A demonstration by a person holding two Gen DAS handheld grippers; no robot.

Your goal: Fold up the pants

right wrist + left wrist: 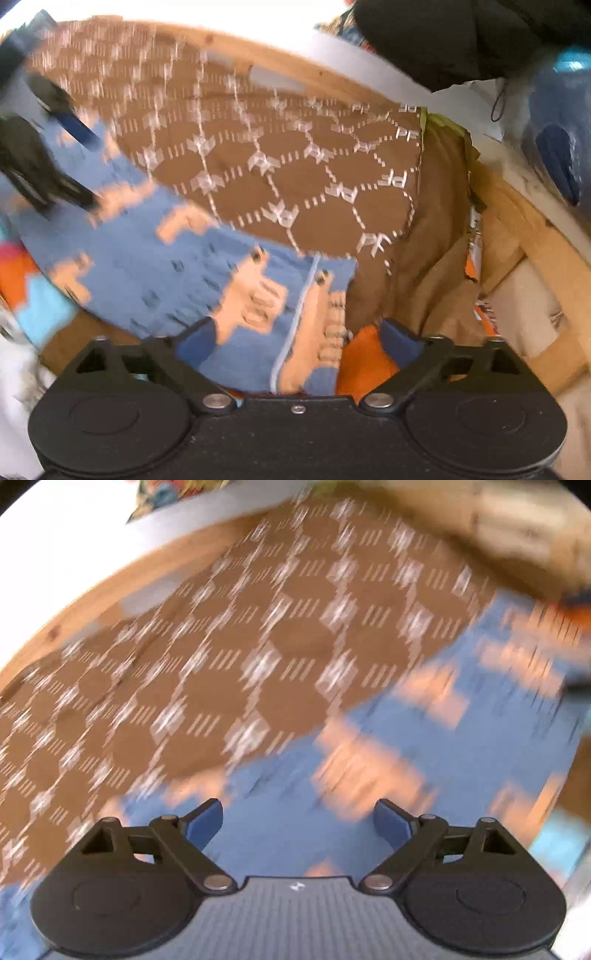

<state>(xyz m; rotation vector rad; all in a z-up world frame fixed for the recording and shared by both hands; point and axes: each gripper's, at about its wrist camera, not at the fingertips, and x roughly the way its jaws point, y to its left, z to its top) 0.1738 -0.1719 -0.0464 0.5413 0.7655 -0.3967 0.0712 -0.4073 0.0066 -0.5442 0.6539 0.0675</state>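
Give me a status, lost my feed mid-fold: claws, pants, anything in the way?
Left claw open, empty. Right claw open, nothing pinched. Blue patterned pants lie on brown patterned cloth, released. Black garment heaped at far edge, clear of pants.

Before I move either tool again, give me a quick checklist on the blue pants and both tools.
1. Left tool open, nothing between its fingers: ok.
2. Right tool open, pads not pressing the cloth under them: ok.
3. Blue pants lying flat on the brown patterned cloth: ok.
4. Near edge of the pants squared up: cannot tell, it runs under the right tool.
5. Left wrist view sharp enough to pick a grasp point: not ok, it is blurred.
6. Orange cloth by the right tool's finger clear of the pants: cannot tell.
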